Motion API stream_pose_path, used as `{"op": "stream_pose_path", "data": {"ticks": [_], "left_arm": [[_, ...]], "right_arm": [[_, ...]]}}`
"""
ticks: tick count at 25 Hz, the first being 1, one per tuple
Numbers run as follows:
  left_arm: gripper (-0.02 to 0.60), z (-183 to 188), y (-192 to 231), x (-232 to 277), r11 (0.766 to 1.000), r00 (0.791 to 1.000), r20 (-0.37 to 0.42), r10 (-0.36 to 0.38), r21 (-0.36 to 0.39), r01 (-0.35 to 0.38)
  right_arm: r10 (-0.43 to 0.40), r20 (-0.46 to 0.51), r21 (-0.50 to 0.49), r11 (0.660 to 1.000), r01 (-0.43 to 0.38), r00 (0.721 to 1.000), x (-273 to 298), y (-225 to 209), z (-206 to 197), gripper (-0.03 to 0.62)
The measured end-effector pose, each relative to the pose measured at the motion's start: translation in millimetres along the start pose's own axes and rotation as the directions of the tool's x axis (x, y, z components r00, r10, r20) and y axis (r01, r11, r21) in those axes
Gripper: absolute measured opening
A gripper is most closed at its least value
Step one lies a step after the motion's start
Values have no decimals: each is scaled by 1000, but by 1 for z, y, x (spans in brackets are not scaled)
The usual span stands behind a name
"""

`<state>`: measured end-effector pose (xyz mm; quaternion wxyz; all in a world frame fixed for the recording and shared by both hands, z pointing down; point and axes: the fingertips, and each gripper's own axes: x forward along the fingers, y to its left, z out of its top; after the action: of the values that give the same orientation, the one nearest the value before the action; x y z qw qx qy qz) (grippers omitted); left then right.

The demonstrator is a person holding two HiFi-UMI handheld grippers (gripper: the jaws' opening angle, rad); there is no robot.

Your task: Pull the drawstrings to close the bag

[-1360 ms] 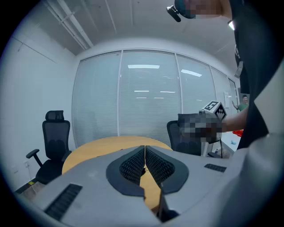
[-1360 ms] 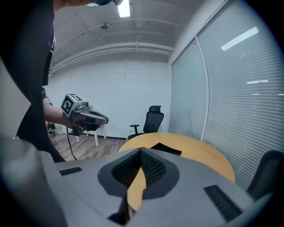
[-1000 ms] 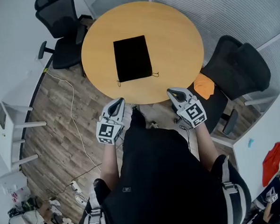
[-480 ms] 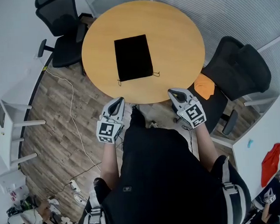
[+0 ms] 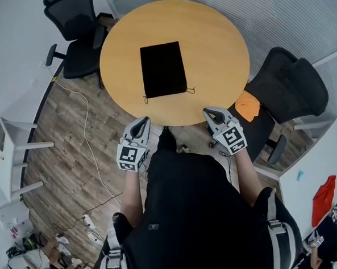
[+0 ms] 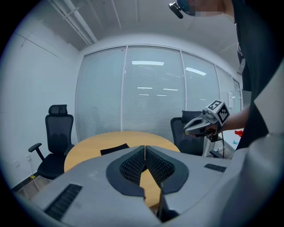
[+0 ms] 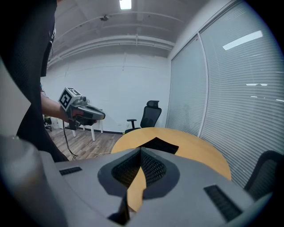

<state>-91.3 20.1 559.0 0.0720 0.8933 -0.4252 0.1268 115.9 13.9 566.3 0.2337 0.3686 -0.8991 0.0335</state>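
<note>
Nearest: left gripper (image 5: pixel 141 123) and right gripper (image 5: pixel 210 112), both held off the near edge of the round table (image 5: pixel 220 54), not over it yet. Left jaws together, ribbed pads meeting, nothing between. Right jaws also closed at the tips, empty. Neither touches anything.

Ahead of both claws, across the table rim: the two drawstrings. One loose end (image 5: pixel 145 97) sits just ahead of the left claw, almost straight in front. The other end (image 5: pixel 191 90) lies ahead of the right claw and inward, toward the left one.

Beyond the strings: black bag (image 5: pixel 163 69), flat on the table, well apart from both claws. Its long axis runs away from the claws, and the mouth edge with the strings faces them. The bag sits between the two claw lines, closer to the left one's line.

Judgement: task not begun, bag mouth looks unpulled. Left claw looks slightly nearer its string; right needs a reach forward plus an inward shift. Both jaws must open before any pinch. Strings are thin and flat on the wood, so a miss is likely.

Farthest: black chair (image 5: pixel 76 28) past the left claw's side, black chair (image 5: pixel 288 84) out beyond the right.
</note>
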Motion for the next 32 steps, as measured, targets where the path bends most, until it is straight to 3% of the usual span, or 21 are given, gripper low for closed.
{"op": "stream_pose_path", "data": {"ticks": [6,17,25,32], "left_arm": [[17,-14,10,12,999,999,-46,-1,34,3],[17,-37,40,38,999,994,-100,-36,-10,35],[17,-62,62,59,994,991,-126,-48,-105,34],[18,-99,77,81,995,974,-220,-52,-96,31]], "right_arm": [[10,-32,7,1000,-9,999,14,-6,-4,57],[4,-97,101,995,6,995,49,-29,-30,57],[32,-180,112,994,-12,983,83,-37,-62,57],[20,-230,116,993,7,973,109,-52,-83,58]]}}
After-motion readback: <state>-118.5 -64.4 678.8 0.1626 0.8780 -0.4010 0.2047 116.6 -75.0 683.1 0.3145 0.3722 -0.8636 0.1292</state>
